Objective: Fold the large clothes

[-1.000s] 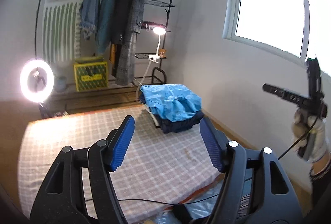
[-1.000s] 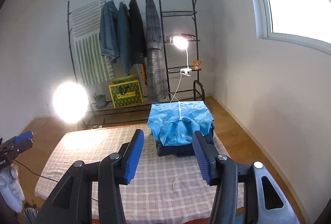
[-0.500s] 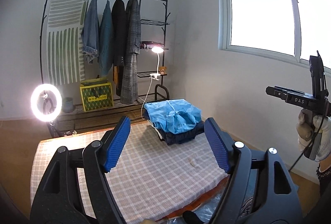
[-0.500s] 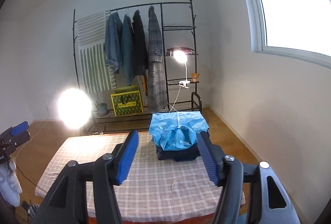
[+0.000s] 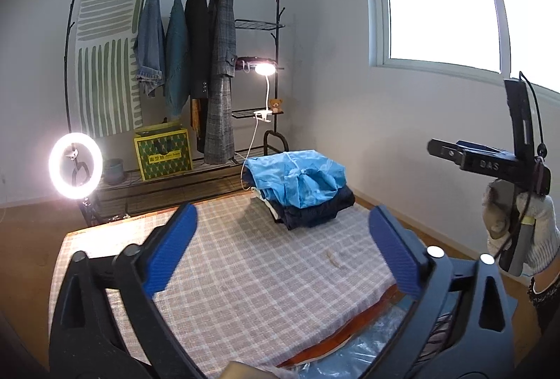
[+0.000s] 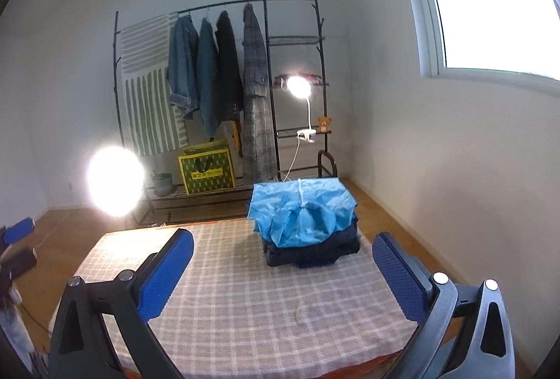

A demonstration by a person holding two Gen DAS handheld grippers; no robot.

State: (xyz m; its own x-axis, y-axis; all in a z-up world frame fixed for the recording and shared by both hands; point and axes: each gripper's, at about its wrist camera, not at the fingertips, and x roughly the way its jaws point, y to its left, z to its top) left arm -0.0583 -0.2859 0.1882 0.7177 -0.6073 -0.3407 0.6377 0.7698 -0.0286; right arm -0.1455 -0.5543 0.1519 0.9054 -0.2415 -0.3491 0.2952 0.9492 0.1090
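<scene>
Both grippers' jaws just opened wide, nothing between.

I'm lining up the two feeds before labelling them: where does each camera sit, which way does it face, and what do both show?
Left wrist: on the left gripper, jaws wide open, empty, facing across the checked table; the gloved right hand shows at right.
Right wrist: on the right gripper, open, empty, same heading; the left gripper's blue tip shows at left.
Shared: folded clothes stack, clothes rack, ring light.
</scene>
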